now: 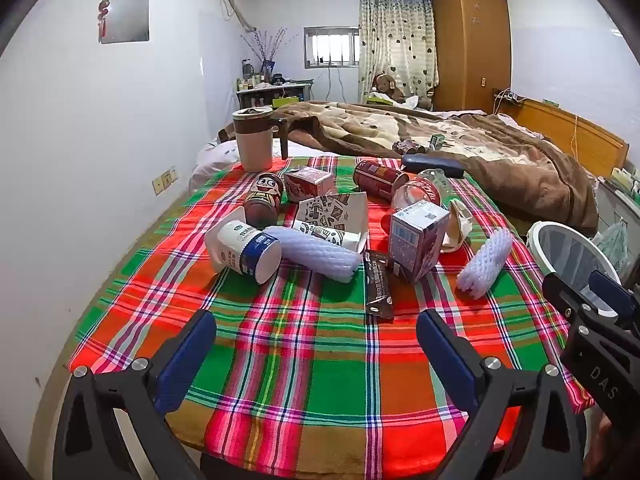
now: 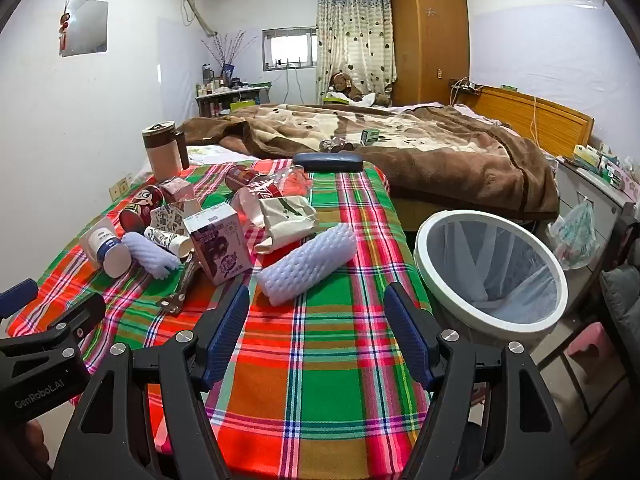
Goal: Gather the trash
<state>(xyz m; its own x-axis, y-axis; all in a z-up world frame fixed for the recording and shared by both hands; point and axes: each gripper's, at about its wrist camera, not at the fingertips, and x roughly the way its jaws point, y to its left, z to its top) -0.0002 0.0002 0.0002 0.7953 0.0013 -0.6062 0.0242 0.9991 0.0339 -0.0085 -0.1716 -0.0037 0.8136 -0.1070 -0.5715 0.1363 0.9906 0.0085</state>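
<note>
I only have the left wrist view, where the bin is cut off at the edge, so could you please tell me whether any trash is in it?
Observer: The bin shows only its pale liner; I see no trash inside.
Operator: Thank you. Is the right gripper carrying anything?
Observer: No. The right gripper has its fingers open over the tablecloth, with nothing between them.
Operator: Which item lies nearest to it?
Observer: The white foam sleeve, lying just ahead of those fingers.
</note>
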